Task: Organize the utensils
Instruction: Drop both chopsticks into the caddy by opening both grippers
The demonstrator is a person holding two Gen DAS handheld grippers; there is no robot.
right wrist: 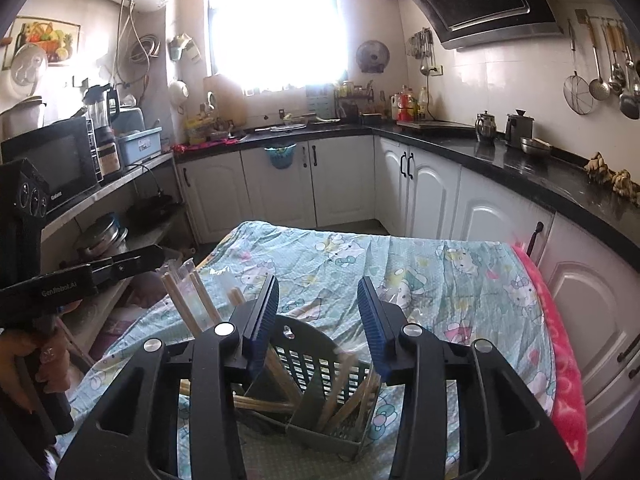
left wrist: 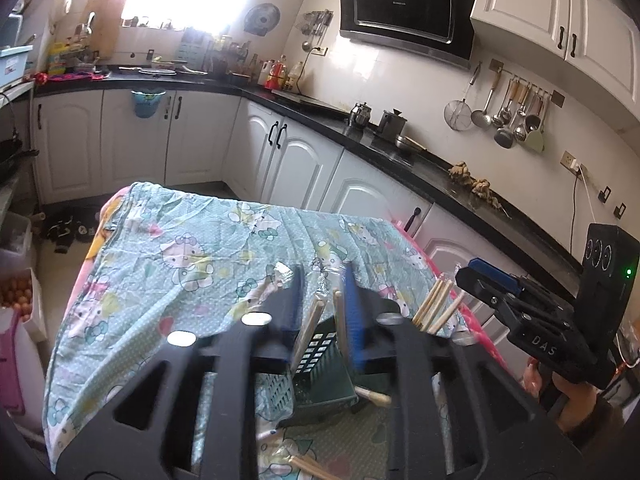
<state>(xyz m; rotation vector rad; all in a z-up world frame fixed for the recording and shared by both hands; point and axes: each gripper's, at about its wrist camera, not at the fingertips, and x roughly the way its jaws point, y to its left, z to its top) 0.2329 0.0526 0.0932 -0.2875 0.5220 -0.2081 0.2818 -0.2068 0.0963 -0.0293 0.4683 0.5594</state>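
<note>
A dark green slotted utensil holder [right wrist: 320, 392] stands on the Hello Kitty tablecloth [right wrist: 420, 276], also in the left wrist view [left wrist: 320, 364]. Several wooden chopsticks [right wrist: 344, 396] lean inside it. My left gripper [left wrist: 320, 292] is shut on a few plastic-wrapped wooden chopsticks [left wrist: 310, 330] and holds them above the holder; they also show in the right wrist view [right wrist: 188, 304]. My right gripper [right wrist: 318, 304] is open and empty just above the holder, with one jaw at each side of it. More chopsticks [left wrist: 434, 304] stick up at the right of the left wrist view.
Loose chopsticks [left wrist: 308, 468] lie on the cloth near the holder. A pink blanket edge [right wrist: 560, 360] runs along the table's right side. White cabinets under a black countertop [right wrist: 520, 164] stand behind. A microwave [right wrist: 52, 164] sits on a shelf at the left.
</note>
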